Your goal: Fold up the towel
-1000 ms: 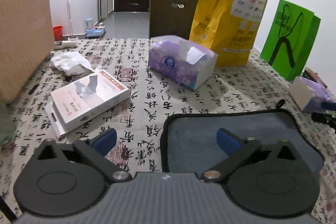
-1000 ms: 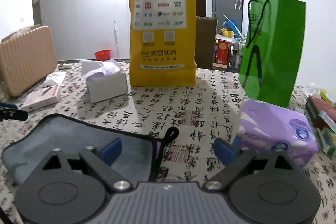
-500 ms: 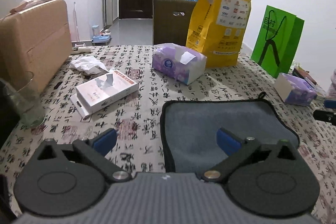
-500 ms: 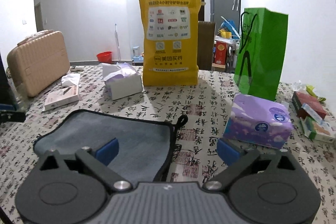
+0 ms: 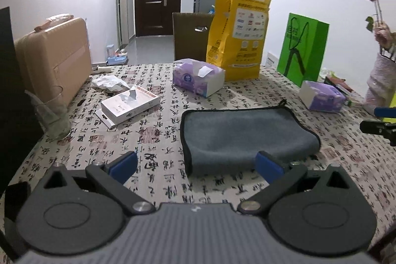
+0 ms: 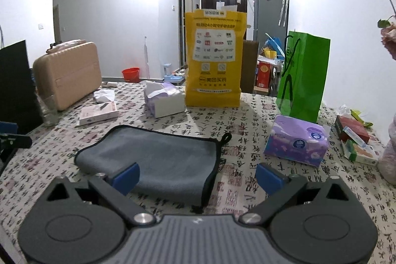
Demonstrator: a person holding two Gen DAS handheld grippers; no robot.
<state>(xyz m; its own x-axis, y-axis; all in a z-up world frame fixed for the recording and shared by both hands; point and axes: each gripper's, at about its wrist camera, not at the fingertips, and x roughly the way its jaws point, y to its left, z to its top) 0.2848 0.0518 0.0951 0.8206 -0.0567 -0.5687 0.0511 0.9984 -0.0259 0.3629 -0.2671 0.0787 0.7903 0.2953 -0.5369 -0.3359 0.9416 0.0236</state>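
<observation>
A grey towel with black trim lies folded on the patterned tablecloth, its hanging loop at the far edge. It also shows in the right wrist view. My left gripper is open and empty, held above and just short of the towel's near left edge. My right gripper is open and empty, above the towel's near right corner. The right gripper also shows at the right edge of the left wrist view.
A yellow bag, a green bag, two purple tissue packs, a white box, a glass and a tan suitcase stand around the towel. Small boxes lie at the right.
Both grippers have pulled back and risen away from the towel, open throughout. The towel now lies wholly ahead of them, and its near side shows a thick rounded fold.
</observation>
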